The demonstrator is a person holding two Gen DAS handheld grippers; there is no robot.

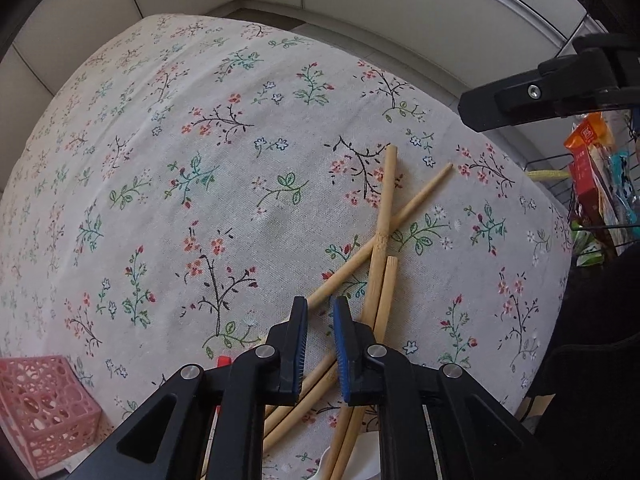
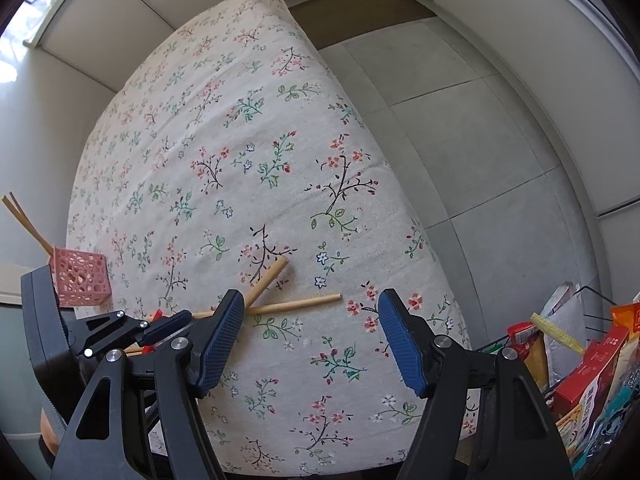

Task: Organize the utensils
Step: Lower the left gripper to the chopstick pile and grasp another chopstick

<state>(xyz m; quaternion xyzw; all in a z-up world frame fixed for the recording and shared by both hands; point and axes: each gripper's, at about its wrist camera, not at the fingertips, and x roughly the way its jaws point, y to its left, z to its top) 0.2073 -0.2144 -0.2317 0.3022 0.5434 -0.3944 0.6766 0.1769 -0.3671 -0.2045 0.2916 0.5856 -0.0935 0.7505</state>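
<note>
Several bamboo chopsticks (image 1: pixel 380 220) lie crossed on the flowered tablecloth (image 1: pixel 200 160). My left gripper (image 1: pixel 320 308) points down over their near ends, its pads a narrow gap apart and pressing on nothing. A white utensil (image 1: pixel 356 456) and a small red thing (image 1: pixel 224 360) lie under it. In the right wrist view the chopsticks (image 2: pixel 296 304) lie just beyond my right gripper (image 2: pixel 312 300), which stands wide open and empty above the cloth; the left gripper (image 2: pixel 160 328) shows at lower left. A pink perforated basket (image 2: pixel 82 276) holds two upright chopsticks (image 2: pixel 20 216).
The pink basket (image 1: pixel 44 412) stands at the table's near left corner. A wire rack of snack packets (image 2: pixel 592 380) stands off the table's right edge, above a grey tiled floor (image 2: pixel 460 140). White wall panels run behind the table.
</note>
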